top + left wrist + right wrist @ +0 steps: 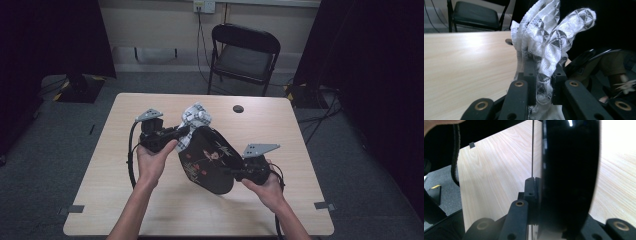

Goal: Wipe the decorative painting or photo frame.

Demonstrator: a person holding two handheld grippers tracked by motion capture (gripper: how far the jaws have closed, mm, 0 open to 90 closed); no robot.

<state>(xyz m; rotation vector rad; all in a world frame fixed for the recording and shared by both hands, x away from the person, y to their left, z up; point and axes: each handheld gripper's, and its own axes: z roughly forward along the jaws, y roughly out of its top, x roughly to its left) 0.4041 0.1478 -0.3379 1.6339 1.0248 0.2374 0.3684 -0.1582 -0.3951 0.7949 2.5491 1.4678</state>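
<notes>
My right gripper clamps the rim of the glossy black tray above the table — stiff, slippery; my left gripper pinches the soft, light cloth against its upper edge.

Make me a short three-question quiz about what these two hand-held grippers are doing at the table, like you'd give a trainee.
1. True or false: the left gripper is shut on the white patterned cloth.
2. What does the right gripper clamp? A) the folding chair B) the black tray C) a cable
3. Fill in: the cloth lies against the tray's ____ face.

Key
1. True; the jaws pinch the cloth.
2. B; it grips the edge of the glossy black tray, which is held tilted above the table.
3. Flower-painted, at its upper end.
</notes>
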